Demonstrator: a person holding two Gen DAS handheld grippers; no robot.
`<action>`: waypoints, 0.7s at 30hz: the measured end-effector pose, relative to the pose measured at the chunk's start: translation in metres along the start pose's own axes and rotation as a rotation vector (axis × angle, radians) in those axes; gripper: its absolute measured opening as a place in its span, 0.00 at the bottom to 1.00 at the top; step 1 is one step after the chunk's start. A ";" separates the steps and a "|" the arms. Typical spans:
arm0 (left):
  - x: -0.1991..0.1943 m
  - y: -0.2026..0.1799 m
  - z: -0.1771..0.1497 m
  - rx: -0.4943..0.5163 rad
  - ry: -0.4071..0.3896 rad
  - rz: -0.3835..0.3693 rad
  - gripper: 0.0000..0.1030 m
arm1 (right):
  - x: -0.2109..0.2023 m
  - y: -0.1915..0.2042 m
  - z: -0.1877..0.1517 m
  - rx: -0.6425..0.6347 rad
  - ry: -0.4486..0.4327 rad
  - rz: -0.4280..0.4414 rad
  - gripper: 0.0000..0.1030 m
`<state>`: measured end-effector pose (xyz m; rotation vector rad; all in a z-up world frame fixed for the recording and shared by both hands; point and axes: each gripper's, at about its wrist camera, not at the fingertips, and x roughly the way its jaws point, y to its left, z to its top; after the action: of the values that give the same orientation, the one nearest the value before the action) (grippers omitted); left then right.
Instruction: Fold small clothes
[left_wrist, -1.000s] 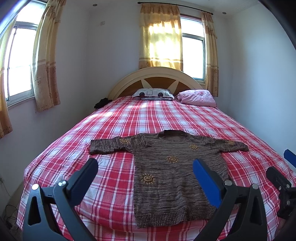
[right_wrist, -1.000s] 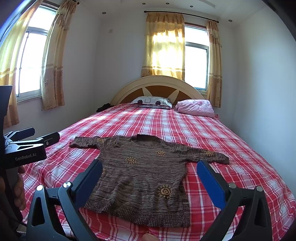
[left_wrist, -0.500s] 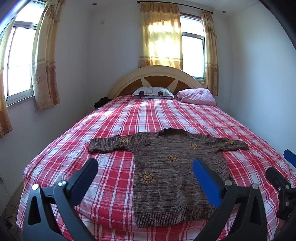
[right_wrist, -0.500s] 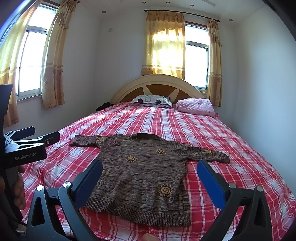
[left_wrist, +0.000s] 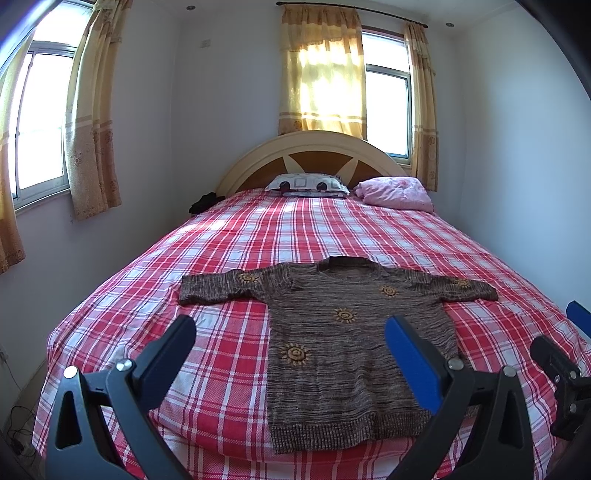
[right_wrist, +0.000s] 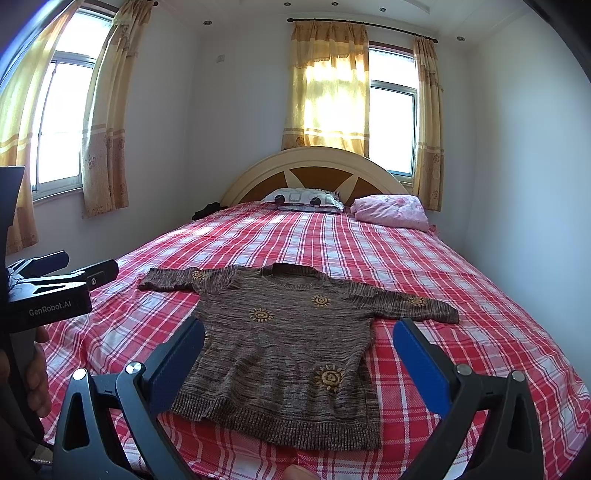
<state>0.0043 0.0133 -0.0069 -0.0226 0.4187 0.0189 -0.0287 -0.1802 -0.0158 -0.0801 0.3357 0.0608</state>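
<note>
A small brown knitted sweater (left_wrist: 343, 339) with yellow sun motifs lies flat, sleeves spread, hem toward me, on the near part of the red plaid bed (left_wrist: 295, 236). It also shows in the right wrist view (right_wrist: 288, 343). My left gripper (left_wrist: 290, 332) is open and empty, held above the bed's near edge short of the sweater's hem. My right gripper (right_wrist: 299, 334) is open and empty too, hovering just short of the hem. The left gripper's body (right_wrist: 48, 295) shows at the left edge of the right wrist view.
A patterned pillow (left_wrist: 308, 182) and a pink folded blanket (left_wrist: 395, 194) lie by the wooden headboard (left_wrist: 314, 155). A dark item (left_wrist: 203, 201) sits at the bed's far left corner. Walls stand close on both sides; curtained windows are behind and left.
Both views have shifted only slightly; the sweater lies unchanged and both grippers stay open.
</note>
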 end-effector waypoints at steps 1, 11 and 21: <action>0.000 0.000 0.000 0.000 0.002 -0.001 1.00 | 0.000 0.000 0.000 0.000 0.000 0.000 0.99; 0.004 0.002 -0.001 -0.003 0.013 0.002 1.00 | 0.007 -0.003 -0.005 0.007 0.016 -0.003 0.99; 0.025 -0.003 -0.012 0.011 0.065 0.007 1.00 | 0.027 -0.008 -0.017 0.027 0.061 0.011 0.99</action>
<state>0.0220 0.0106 -0.0275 -0.0109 0.4837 0.0224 -0.0085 -0.1888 -0.0398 -0.0534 0.3975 0.0648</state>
